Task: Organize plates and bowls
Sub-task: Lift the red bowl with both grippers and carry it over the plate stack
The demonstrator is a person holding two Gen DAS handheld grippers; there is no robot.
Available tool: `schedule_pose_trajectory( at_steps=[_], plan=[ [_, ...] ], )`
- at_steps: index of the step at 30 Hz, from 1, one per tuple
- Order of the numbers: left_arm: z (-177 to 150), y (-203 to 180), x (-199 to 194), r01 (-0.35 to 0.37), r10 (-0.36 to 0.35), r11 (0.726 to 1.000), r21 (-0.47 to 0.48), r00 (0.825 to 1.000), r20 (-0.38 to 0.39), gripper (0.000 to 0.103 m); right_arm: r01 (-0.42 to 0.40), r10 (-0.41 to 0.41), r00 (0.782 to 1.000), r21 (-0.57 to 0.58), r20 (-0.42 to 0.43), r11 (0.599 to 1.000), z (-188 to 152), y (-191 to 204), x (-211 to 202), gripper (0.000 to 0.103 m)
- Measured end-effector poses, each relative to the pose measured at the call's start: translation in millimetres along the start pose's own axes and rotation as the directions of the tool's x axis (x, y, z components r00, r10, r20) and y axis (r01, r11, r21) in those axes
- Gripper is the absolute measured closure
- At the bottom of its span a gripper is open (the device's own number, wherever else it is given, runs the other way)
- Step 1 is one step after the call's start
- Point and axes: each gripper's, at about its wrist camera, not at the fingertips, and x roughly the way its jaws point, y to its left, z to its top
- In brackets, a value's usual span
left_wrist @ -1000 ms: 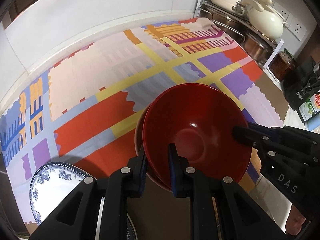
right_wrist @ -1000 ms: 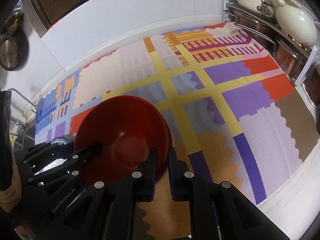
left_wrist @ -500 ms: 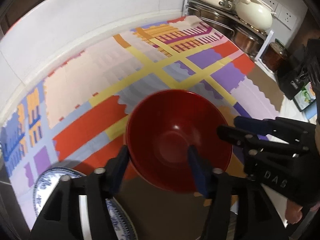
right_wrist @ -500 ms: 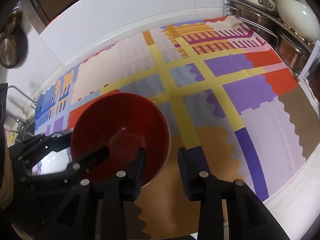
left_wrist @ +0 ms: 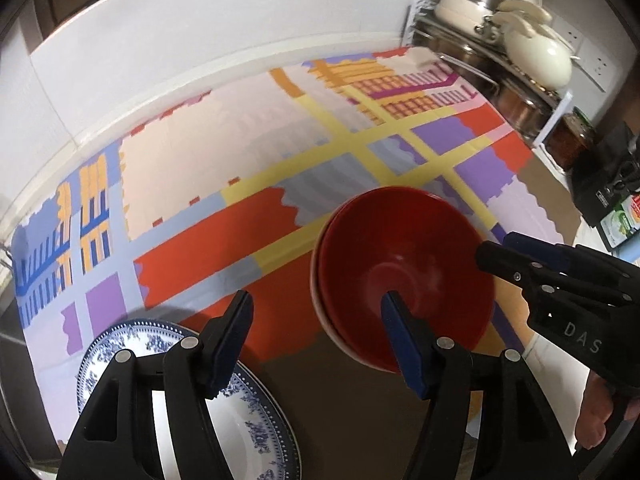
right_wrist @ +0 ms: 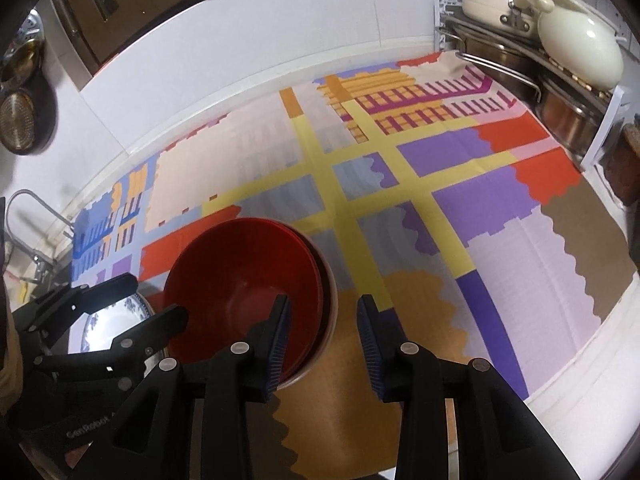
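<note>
Two red bowls (left_wrist: 400,264) sit nested on the patterned mat (left_wrist: 240,168); the right wrist view has the red bowls (right_wrist: 240,280) left of centre. My left gripper (left_wrist: 316,328) is open, its jaws on either side of the stack's left rim without touching it. My right gripper (right_wrist: 324,316) is open too, straddling the right rim with its pads clear. Each gripper shows in the other's view: the right gripper (left_wrist: 494,246) at the bowls' right, the left gripper (right_wrist: 156,296) at their left. A blue-and-white plate (left_wrist: 132,340) lies under my left gripper, and the same plate (right_wrist: 100,320) shows in the right wrist view.
A metal rack (left_wrist: 480,68) at the back right carries cream pots (right_wrist: 580,52) and steel pans. A dark jar (left_wrist: 572,140) stands beside it. A white tiled wall (right_wrist: 280,40) borders the mat's far side. Strainers (right_wrist: 20,120) hang at the left. A hand (left_wrist: 596,420) holds the right gripper.
Both grippers were shut on the top bowl's rim and have opened and let go. The bowl now rests in the lower one. My left gripper has shifted left, showing more of the plate.
</note>
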Motion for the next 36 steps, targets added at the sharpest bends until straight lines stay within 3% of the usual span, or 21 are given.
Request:
schedule_pose_trajectory(
  at_steps=[10,16,23,29,36],
  plan=[
    [0,2,27,0.048,-0.052,0.998,-0.050,0.996,-0.074,0.043,-0.048,0.055,0.994,0.076,-0.094,0.996,-4,-6,32,0.068],
    [-1,3,39,0.064,-0.072,0.995,-0.075,0.991,-0.112,0.055,-0.051,0.065,0.988,0.101,-0.138,0.994,-6,-8,45,0.069],
    [-3,0,50,0.107,-0.123,0.988,-0.107,0.980,-0.158,0.072,-0.044,0.058,0.987,0.094,-0.151,0.995,-5,-5,47,0.077],
    [-4,-3,50,0.071,-0.088,0.992,-0.105,0.982,-0.165,0.074,-0.013,0.028,0.988,0.095,-0.154,0.995,-5,-2,45,0.080],
    [-7,4,47,0.079,-0.105,0.988,-0.135,0.976,-0.193,0.074,0.002,0.015,0.985,0.103,-0.169,0.995,-2,0,45,0.081]
  ],
)
